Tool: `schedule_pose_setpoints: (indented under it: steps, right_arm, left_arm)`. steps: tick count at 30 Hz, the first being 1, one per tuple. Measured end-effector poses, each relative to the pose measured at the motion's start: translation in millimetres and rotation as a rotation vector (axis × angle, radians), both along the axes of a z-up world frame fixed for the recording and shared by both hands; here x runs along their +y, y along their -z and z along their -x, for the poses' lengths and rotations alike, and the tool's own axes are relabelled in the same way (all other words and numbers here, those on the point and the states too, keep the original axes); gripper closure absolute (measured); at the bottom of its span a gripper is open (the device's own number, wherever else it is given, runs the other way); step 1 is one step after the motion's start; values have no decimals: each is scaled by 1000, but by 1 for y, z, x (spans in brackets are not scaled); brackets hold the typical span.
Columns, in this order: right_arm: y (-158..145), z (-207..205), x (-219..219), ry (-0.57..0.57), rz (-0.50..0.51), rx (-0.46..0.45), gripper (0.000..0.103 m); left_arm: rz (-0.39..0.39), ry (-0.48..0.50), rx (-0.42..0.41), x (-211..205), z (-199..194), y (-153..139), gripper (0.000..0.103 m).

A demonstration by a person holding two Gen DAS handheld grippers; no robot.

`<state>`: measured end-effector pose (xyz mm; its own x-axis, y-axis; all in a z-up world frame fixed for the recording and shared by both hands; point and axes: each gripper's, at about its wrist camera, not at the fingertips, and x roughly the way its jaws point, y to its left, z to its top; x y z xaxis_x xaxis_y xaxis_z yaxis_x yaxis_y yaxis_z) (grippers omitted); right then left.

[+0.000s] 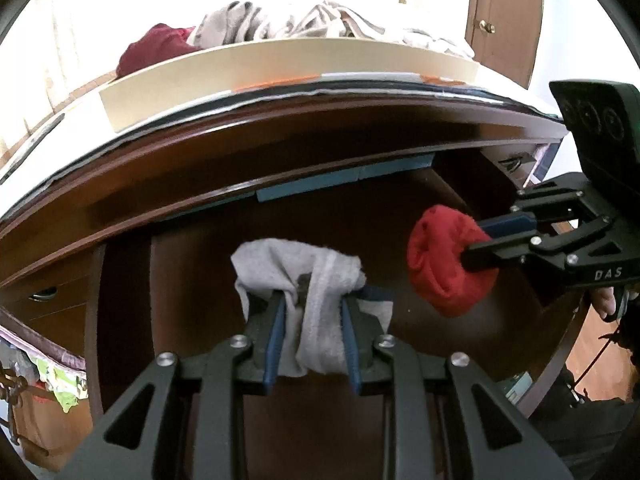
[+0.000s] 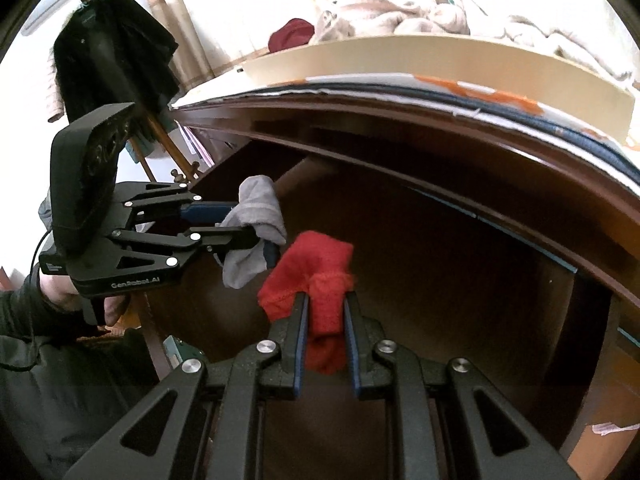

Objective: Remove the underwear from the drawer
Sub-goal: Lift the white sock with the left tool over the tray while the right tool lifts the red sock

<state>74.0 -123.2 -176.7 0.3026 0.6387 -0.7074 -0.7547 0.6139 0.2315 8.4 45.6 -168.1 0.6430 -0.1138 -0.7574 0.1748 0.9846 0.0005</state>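
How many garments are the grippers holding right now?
2: grey underwear in the left gripper, red underwear in the right gripper. More clothes lie piled in the tray above.

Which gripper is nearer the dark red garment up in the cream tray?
Left. The dark red garment lies at the cream tray's left end; the left gripper is below it, the right gripper further right.

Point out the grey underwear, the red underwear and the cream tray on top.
grey underwear (image 1: 316,280): left wrist view, bunched middle.
red underwear (image 2: 324,280): right wrist view, fold between the fingers.
cream tray (image 1: 280,60): left wrist view, front wall.
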Motion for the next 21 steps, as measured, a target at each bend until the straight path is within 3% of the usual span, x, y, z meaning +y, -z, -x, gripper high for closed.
schedule_pose_setpoints:
  steps: [12, 21]
  right_arm:
    - [-8, 14, -30, 21, -67, -66, 85]
    - [-19, 40, -54, 40, -119, -193, 85]
  left_arm:
    - [-26, -52, -101, 11, 14, -17, 79]
    - [-52, -80, -186, 17, 21, -32, 79]
